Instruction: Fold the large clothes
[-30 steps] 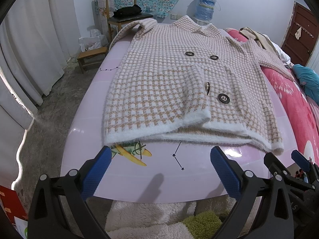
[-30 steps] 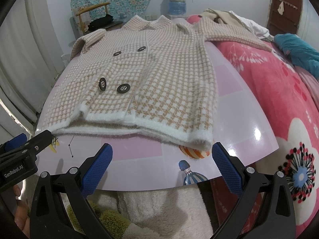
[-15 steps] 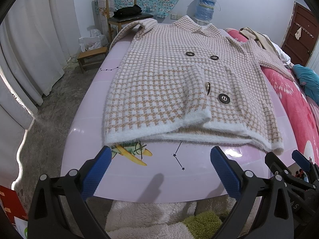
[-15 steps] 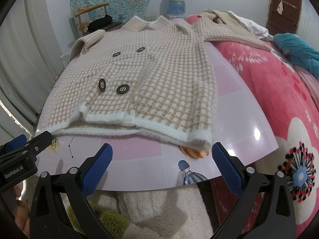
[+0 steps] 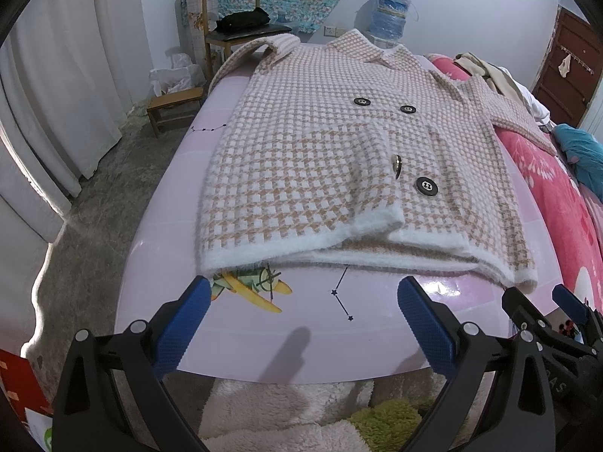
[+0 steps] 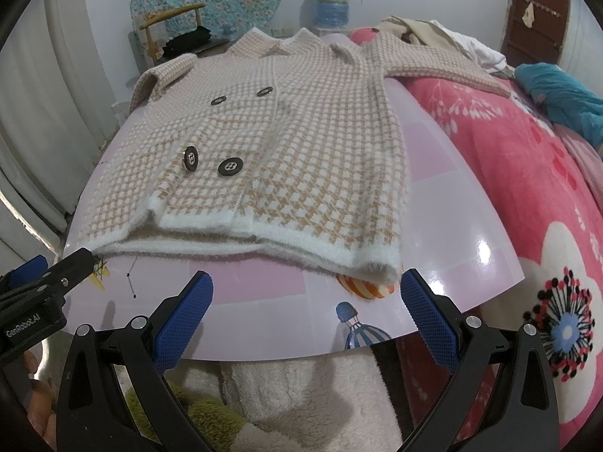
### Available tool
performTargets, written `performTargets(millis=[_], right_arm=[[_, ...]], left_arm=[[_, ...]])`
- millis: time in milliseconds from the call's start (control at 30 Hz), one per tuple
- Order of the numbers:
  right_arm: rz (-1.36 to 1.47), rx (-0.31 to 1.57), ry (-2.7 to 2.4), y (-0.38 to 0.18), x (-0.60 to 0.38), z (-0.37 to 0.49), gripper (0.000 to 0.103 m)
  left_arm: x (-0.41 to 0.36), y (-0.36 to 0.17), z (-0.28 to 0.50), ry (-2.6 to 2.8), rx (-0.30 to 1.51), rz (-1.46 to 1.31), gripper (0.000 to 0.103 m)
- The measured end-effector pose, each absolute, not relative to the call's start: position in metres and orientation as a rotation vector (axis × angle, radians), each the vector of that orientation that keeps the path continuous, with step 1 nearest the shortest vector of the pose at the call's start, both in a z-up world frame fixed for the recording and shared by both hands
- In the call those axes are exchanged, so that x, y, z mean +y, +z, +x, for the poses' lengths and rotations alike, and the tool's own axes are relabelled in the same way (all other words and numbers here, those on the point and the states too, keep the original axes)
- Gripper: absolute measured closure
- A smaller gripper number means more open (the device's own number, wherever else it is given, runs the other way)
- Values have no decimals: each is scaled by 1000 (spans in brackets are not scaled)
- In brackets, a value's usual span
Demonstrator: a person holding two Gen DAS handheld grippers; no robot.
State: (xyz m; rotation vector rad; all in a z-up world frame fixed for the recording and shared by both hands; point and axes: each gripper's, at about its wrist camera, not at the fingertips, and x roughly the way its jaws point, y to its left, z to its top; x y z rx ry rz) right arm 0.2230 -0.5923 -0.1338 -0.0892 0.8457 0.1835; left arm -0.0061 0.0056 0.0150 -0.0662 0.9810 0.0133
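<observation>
Checked coat [image 5: 339, 173] lies flat on pink counter [image 5: 264, 339]. Left claw [image 5: 301, 324] and right claw [image 6: 307, 316] both spread apart, empty, near the hem.

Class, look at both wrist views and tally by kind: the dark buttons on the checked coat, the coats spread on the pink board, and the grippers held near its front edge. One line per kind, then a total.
Dark buttons on the checked coat: 4
Checked coats on the pink board: 1
Grippers: 2, left gripper and right gripper
Total: 7
</observation>
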Motion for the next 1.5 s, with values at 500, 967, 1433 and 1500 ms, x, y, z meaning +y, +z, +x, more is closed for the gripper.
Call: performTargets(millis=[500,967,1433,1500], right_arm=[[-115,841,134,-135,-587,231,7],[-73,838,137,-125,-599,260,7],[158,939,206,-141,-671,314,12],[186,965,242,-145,-672,321,17]], left_arm=[[16,3,8,7,1005,-75,6],[28,-4,43,-11,1004,-62,6],[89,-27,83,-78,969,-182,6],[92,-30,85,-67,966,-183,6]])
